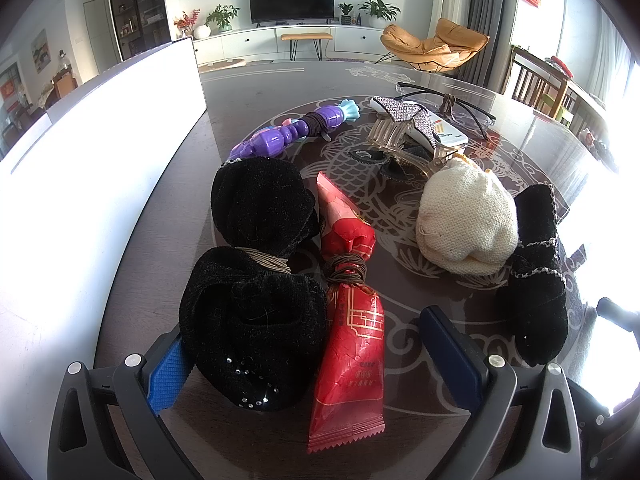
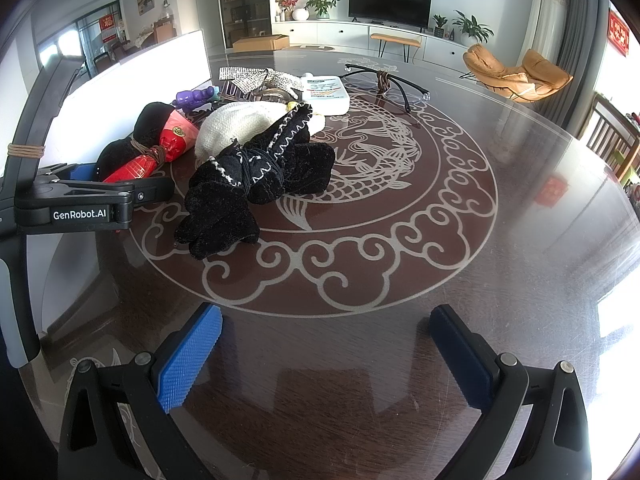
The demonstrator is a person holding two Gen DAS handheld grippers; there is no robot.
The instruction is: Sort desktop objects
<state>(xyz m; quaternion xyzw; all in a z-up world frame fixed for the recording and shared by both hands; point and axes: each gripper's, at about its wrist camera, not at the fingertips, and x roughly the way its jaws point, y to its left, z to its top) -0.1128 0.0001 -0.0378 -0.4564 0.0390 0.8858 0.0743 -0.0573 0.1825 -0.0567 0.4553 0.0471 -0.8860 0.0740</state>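
— What takes up the most room?

— The dark round table (image 2: 520, 208) with its pale fish pattern; ahead and to the right of the right tongs (image 2: 324, 354) it lies bare out to its curved far edge; those tongs hang released, nothing between their blue pads. A white box (image 1: 100, 168) walls off the table's left side, just left of the left tongs (image 1: 304, 354).

— And the left tongs?

— Spread wide, grasping nothing; a black velvet bundle (image 1: 248, 320) tied with cord and a red snack packet (image 1: 348, 344) lie between the fingers, the bundle touching the left pad (image 1: 168, 368); the right pad (image 1: 448, 356) stands apart from the packet.

— Further out?

— A cream knitted pouch (image 1: 464, 220) ahead to the right; a second black velvet bundle (image 1: 540, 272) just right of it, outside the right finger; beyond, a purple toy (image 1: 280, 136), a rhinestone hair claw (image 1: 400, 120), and glasses (image 1: 448, 104) nearest the far edge.
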